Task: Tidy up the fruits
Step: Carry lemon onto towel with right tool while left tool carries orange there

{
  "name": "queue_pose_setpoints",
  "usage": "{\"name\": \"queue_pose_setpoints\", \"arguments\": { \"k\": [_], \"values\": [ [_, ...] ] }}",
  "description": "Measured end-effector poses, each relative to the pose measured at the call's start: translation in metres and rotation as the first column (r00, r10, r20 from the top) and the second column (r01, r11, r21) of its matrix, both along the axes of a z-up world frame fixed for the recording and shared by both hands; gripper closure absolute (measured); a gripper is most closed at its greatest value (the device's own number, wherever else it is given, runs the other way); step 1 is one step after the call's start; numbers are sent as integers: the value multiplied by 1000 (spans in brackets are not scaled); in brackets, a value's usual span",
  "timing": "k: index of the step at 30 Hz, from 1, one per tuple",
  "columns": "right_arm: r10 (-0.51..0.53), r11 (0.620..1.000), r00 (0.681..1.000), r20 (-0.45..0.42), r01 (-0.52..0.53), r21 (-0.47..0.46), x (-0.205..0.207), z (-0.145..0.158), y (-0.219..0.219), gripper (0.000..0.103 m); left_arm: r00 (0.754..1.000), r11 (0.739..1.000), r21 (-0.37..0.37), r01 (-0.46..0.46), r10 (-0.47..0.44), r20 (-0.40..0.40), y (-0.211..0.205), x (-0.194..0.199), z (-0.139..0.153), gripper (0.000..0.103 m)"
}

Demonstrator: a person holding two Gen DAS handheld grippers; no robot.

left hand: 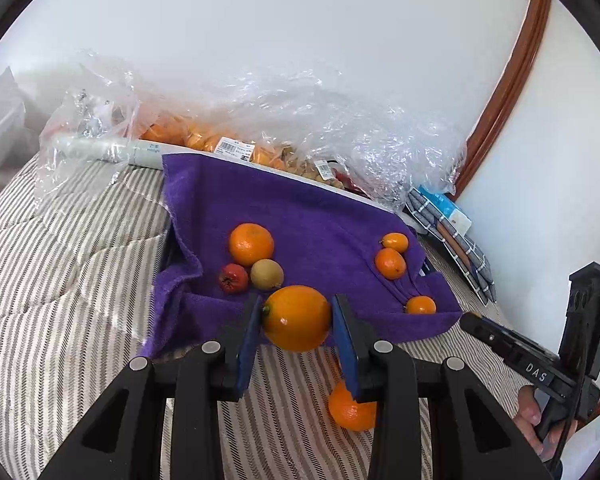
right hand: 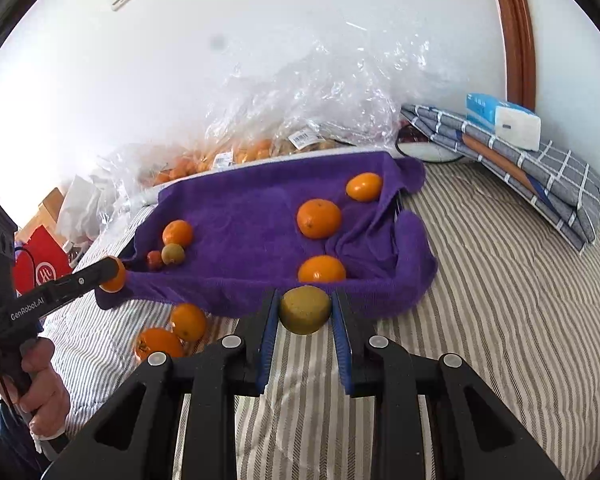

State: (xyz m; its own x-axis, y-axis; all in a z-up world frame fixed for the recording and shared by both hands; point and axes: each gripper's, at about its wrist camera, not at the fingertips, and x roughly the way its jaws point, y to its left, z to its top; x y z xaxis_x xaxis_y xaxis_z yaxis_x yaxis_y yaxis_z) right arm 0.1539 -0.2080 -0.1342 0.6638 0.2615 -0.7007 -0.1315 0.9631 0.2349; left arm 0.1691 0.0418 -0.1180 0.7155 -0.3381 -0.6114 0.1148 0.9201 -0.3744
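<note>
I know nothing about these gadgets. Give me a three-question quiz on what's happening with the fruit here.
1. True or false: both grippers hold a fruit.
2. Which gripper grips the yellow-green fruit? A) left B) right
3. Fill in: the sorted fruit lies on a ____ towel.

Key:
1. True: the left gripper is shut on a large orange, the right gripper on the yellow-green fruit.
2. B
3. purple; two oranges are on the striped bedding.
</note>
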Motion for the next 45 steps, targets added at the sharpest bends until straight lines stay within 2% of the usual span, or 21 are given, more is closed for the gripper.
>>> {"name": "queue_pose_setpoints", "arguments": {
  "k": [7, 14, 19, 25, 29, 33, 35, 37, 42, 45],
  "values": [
    [18, 999, 999, 40, -16, -44, 24, 16, 1, 77, 999, 999, -35, -37, 36, -39, 7, 16, 4, 70],
    [37, 998, 998, 49, -34, -62, 59, 18, 0, 77, 999, 999, -8, -36, 36, -30, -14, 45, 13, 69],
    [54, 994, 998, 26, -51, -93, 77, 5, 0, 77, 997, 1000, 1, -22, 22, -68, -34, 64, -3, 69],
    [33, 996, 998, -57, -37, -79, 89, -22, -9, 77, 995, 1000, 29, 2, 1, -105, -43, 69, -24, 70],
    [26, 994, 995, -93, -35, -104, 91, -30, -7, 76, 995, 999, 40, 15, -11, -101, -45, 68, -25, 69],
    [21, 990, 996, -88, -33, -136, 88, -34, -4, 76, 995, 998, 60, 16, -10, -98, -47, 68, -26, 69],
    [28, 989, 996, -86, -40, -145, 86, -34, -3, 73, 996, 998, 68, 16, -10, -91, -48, 67, -26, 69],
    [22, 988, 997, -74, -33, -152, 84, -33, -3, 62, 996, 997, 72, 18, -12, -86, -49, 67, -27, 69],
    [9, 989, 1000, -28, -13, -147, 76, -22, -3, 52, 997, 998, 60, 33, -28, -71, -47, 65, -26, 59],
    [-15, 988, 1000, 5, 15, -153, 68, -10, -1, 51, 998, 997, 72, 16, -12, -56, -41, 61, -21, 59]
  ]
}}
